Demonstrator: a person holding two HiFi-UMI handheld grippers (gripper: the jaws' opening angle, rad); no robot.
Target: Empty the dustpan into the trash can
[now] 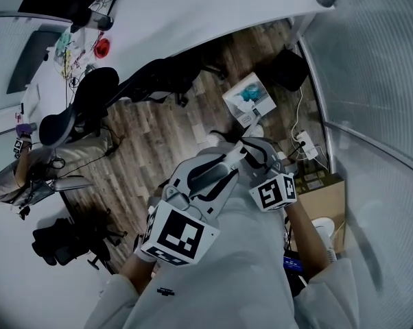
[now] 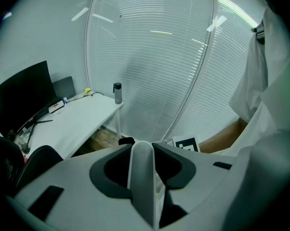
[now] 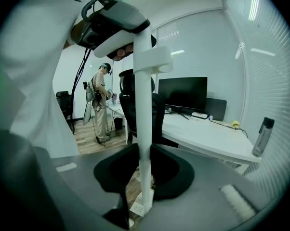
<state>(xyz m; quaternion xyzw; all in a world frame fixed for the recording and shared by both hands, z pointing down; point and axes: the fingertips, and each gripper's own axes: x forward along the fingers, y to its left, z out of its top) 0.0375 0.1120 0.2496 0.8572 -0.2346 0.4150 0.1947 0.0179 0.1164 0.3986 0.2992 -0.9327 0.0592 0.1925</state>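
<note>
My left gripper (image 2: 142, 150) is shut on a thick white rounded handle (image 2: 141, 177) that runs straight out between its jaws. A thin white pole (image 3: 144, 105) with a clip near its top stands upright through my right gripper (image 3: 144, 153), which is shut on it; the pole's lower end with a label shows below the jaws. In the head view both grippers, left (image 1: 206, 173) and right (image 1: 261, 157), are held close together in front of my body. A white square bin (image 1: 250, 98) with something teal inside stands on the floor ahead. I cannot make out the pan itself.
A long white desk (image 1: 193, 12) with a monitor runs ahead, with black office chairs (image 1: 90, 98) before it. Another person (image 1: 18, 173) stands at the left. A cardboard box (image 1: 326, 197) and a power strip (image 1: 304, 142) lie at the right by the blinds-covered glass wall.
</note>
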